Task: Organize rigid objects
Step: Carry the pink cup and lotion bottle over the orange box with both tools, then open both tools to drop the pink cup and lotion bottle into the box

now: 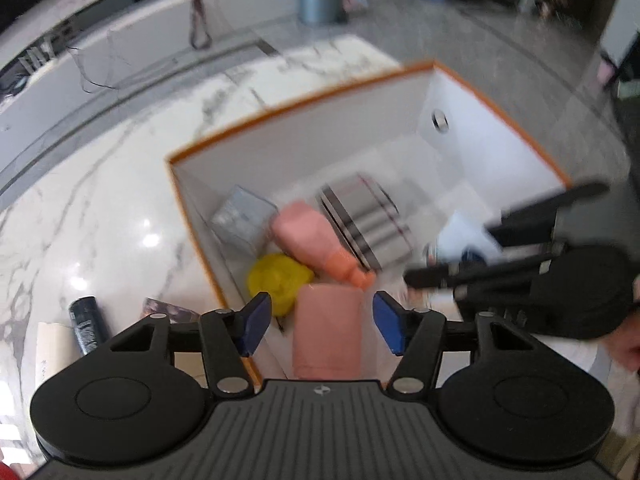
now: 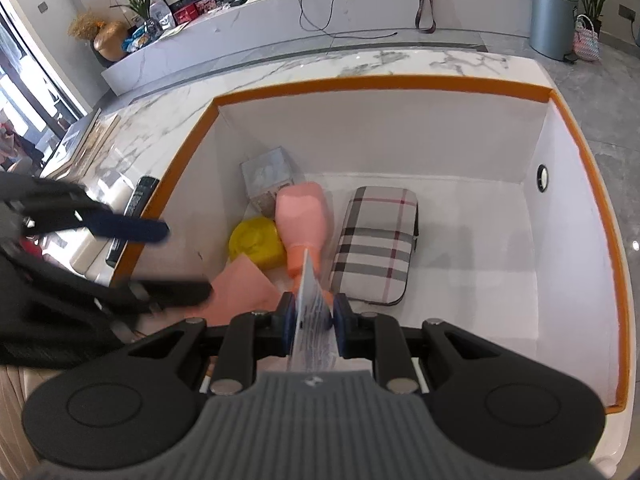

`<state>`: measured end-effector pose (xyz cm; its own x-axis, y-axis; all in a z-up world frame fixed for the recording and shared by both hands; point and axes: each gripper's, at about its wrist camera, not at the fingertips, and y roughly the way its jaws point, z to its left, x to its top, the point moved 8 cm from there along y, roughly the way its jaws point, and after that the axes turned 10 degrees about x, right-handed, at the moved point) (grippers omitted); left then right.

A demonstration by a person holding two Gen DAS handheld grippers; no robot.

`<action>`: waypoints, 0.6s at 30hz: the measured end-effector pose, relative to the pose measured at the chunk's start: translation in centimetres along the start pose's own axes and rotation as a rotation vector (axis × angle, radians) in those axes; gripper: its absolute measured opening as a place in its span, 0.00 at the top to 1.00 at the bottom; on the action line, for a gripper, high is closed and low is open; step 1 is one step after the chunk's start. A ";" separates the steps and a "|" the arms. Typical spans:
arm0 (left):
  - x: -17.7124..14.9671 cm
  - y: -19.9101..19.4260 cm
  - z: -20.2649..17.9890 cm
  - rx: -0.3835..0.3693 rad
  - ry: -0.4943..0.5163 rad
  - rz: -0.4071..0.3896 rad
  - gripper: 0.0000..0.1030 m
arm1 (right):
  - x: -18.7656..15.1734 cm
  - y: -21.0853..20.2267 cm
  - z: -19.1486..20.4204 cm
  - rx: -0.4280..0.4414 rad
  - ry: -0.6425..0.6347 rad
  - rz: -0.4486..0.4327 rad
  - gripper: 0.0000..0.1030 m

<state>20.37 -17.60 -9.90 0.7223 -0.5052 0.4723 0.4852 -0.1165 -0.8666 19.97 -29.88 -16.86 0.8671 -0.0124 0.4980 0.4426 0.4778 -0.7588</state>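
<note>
A white box with an orange rim [image 1: 300, 104] [image 2: 380, 82] stands on the marble table. In it lie a plaid case [image 2: 376, 244] [image 1: 366, 224], a pink bottle [image 2: 306, 220] [image 1: 316, 240], a yellow lump [image 2: 256, 242] [image 1: 276, 278], a small grey box [image 2: 266, 178] [image 1: 244, 220] and a pink block [image 1: 328, 328] [image 2: 244, 284]. My left gripper [image 1: 320, 320] [image 2: 176, 262] hangs open over the pink block, its pads clear of it on both sides. My right gripper [image 2: 312, 316] [image 1: 436, 268] is shut on a thin white printed packet [image 2: 312, 320] above the box's near side.
Left of the box on the marble table [image 1: 100, 200] lie a black tube [image 1: 86, 324], a dark remote-like bar [image 2: 136, 204] and a small packet [image 1: 168, 308]. A person's hand [image 1: 628, 344] shows at the right edge. The box floor [image 2: 480, 272] right of the plaid case is bare.
</note>
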 end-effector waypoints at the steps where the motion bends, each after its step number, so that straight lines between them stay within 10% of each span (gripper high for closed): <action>1: 0.2 -0.2 0.4 0.009 -0.023 -0.015 0.34 | -0.1 0.2 0.2 0.004 -0.004 0.008 0.82; 18: -1.1 -0.1 4.0 0.071 -0.191 -0.053 0.36 | -1.0 1.9 -1.3 -0.017 0.058 0.068 0.71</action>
<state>21.51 -13.67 -9.71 0.7721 -0.3275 0.5446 0.5534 -0.0749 -0.8296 20.25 -30.11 -19.36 0.9067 -0.0317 0.4206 0.3859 0.4646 -0.7970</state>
